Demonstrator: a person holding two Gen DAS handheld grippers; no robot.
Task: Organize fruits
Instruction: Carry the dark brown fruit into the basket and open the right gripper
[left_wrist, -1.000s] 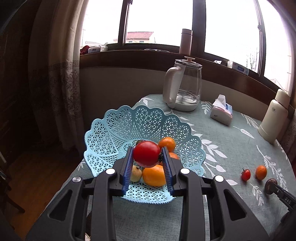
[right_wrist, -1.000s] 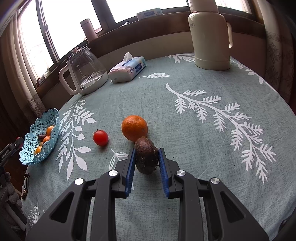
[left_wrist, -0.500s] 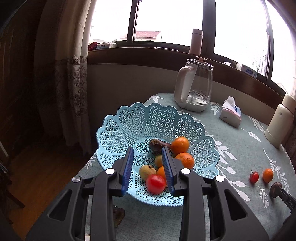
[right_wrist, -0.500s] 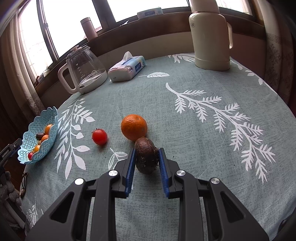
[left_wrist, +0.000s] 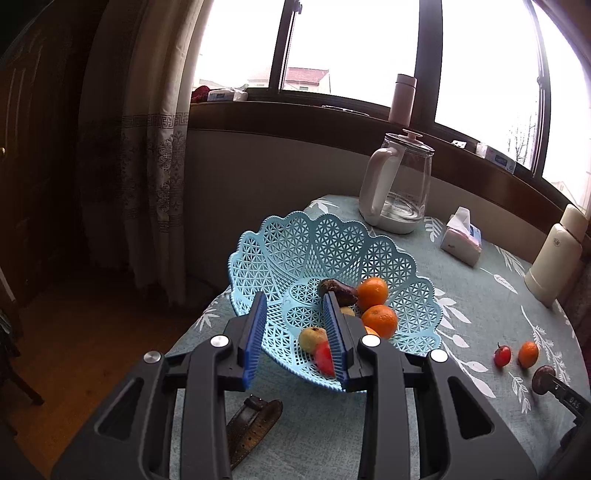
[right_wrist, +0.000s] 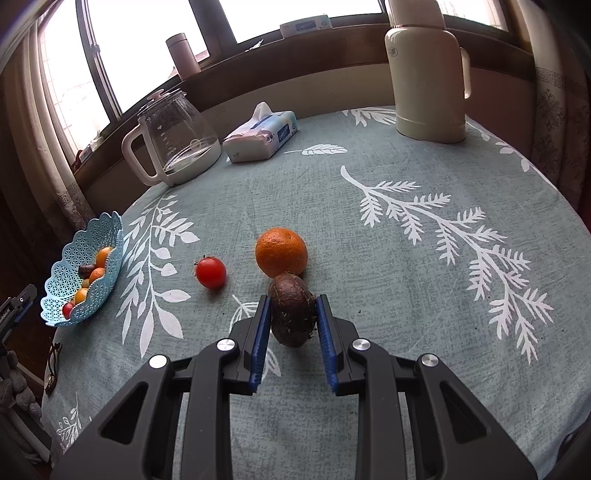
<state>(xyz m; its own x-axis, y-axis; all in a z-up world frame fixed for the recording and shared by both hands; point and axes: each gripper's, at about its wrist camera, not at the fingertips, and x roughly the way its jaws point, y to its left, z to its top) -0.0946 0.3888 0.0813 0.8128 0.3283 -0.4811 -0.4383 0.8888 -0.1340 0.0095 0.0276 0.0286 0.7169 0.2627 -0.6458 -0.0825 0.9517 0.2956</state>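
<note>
Fruits are collecting in the blue basket (left_wrist: 325, 243) ahead of the spread, empty left gripper (left_wrist: 297, 338); right gripper (right_wrist: 290, 325) is pinching a brown fruit (right_wrist: 291, 314) for transfer.

Daylight came from the far windows (left_wrist: 354, 48), which were blown out to plain white in both views. The room to the left, around the curtain (left_wrist: 147, 166), stayed dim and brownish. On the table (right_wrist: 406, 258) the light was soft and even, and the orange (right_wrist: 281, 252) and the tomato (right_wrist: 211, 272) cast only faint shadows towards the near side. The glass kettle (right_wrist: 177, 138) showed pale glints. Fisheye distortion bent the window frames and darkened the corners. Focus was sharp throughout.
</note>
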